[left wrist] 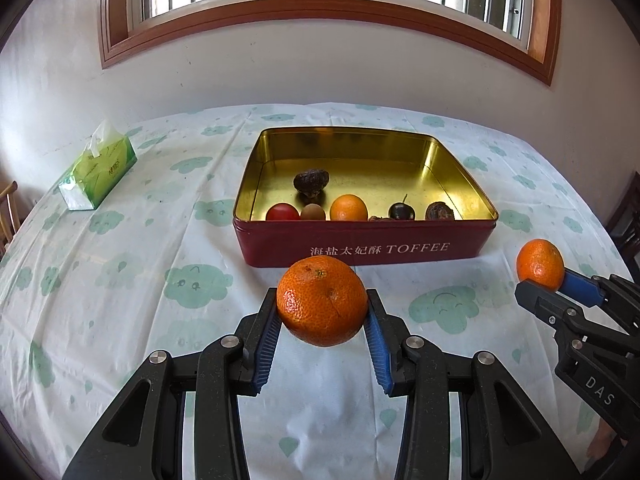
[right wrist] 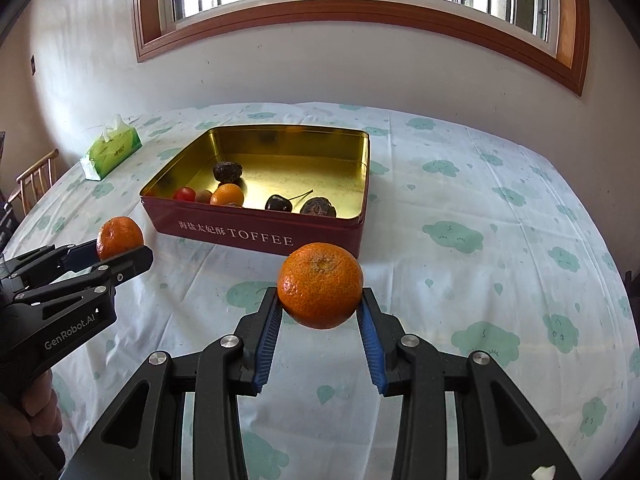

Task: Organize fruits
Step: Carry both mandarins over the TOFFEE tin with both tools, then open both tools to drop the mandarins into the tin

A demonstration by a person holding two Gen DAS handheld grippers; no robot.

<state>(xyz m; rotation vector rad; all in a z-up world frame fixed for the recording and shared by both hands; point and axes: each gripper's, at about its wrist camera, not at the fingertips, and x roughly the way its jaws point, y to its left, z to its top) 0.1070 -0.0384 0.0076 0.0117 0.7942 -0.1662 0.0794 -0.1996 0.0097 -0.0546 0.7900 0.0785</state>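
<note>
Here the left tongs [left wrist: 322, 312] hold one orange [left wrist: 322, 303] above the worktop [left wrist: 120, 280]. The right tongs [right wrist: 320, 300] hold another orange [right wrist: 320, 285], near the tin [left wrist: 360, 246].

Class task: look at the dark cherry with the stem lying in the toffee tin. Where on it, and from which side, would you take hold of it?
Grip the cherry across its round body, coming from above: the toffee tin walls block a sideways approach. Set the fingers clear of the thin stem and the wrinkled dark fruit beside it.
</note>
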